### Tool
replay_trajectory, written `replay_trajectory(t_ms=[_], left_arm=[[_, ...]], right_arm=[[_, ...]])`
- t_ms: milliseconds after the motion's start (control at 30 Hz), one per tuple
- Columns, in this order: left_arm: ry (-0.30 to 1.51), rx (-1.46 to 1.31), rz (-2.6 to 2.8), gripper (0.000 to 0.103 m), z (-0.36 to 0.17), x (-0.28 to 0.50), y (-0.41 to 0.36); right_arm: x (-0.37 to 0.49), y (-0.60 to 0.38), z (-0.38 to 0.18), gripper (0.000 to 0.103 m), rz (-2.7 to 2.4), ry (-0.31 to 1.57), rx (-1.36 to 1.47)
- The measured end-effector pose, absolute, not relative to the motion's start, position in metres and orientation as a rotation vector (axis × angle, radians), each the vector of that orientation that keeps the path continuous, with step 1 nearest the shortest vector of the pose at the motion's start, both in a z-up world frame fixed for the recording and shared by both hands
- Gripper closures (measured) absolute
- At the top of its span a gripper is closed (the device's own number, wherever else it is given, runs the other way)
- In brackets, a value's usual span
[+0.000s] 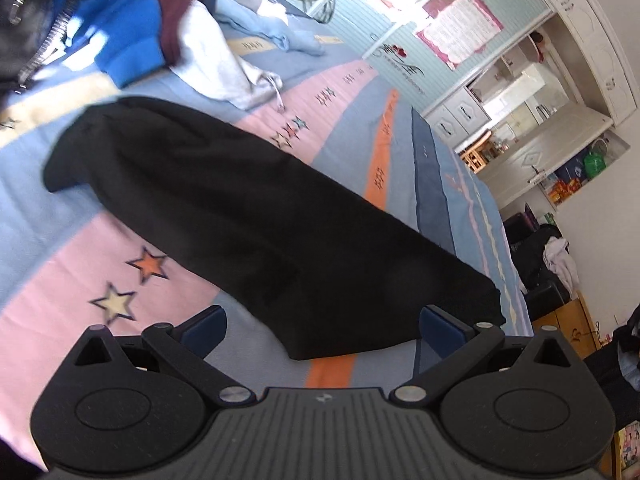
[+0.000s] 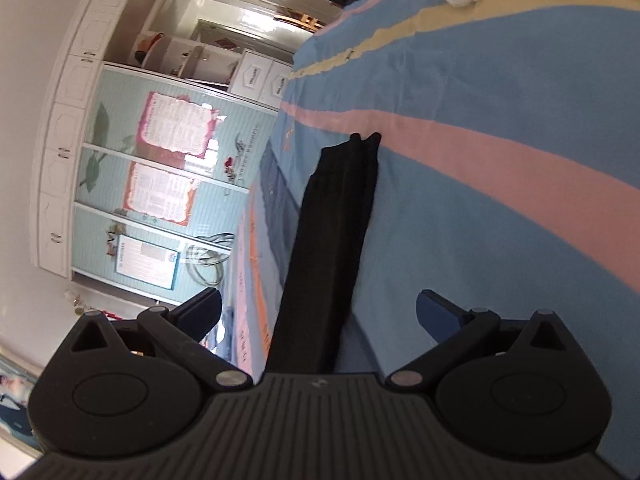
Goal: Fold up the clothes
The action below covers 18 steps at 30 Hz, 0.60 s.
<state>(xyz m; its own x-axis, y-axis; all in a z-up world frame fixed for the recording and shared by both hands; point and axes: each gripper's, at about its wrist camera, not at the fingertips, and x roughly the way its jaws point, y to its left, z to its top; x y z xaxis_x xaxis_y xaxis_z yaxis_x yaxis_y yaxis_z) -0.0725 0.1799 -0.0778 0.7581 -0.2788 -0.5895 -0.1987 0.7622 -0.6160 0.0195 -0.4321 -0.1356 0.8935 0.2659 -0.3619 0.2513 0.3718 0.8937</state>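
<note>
Fingers of both tongs stand spread wide with nothing pinched between them: the left gripper hangs just above the near end of the black garment, and the right gripper looks straight down the length of that garment from one end, the cloth passing between its open pads without being clamped. That garment lies as a long, narrow band on the striped bedspread, apparently already doubled lengthwise, so the flat bed carries its weight and keeps the fold from slipping while neither tool grips it. Both tools sit at the garment's ends, which I judge suits taking hold of an end to bring it over toward the other. Farther off, a heap of unfolded clothes waits near the left view's upper corner, well apart from the working patch.
</note>
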Motion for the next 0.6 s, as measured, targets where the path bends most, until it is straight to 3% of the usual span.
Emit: replay_trajectory(t_ms=[333, 400, 600], left_arm=[[0.698, -0.689, -0.115, 0.001, -0.101, -0.041, 0.163], [0.700, -0.674, -0.112, 0.001, -0.103, -0.037, 0.161], [0.726, -0.645, -0.106, 0.001, -0.110, -0.025, 0.154]], right_arm=[[0.119, -0.467, -0.173, 0.003, 0.045, 0.493, 1.280], [0.134, -0.475, -0.177, 0.012, 0.061, 0.481, 1.291], [0.177, -0.475, -0.172, 0.020, 0.066, 0.539, 1.166]])
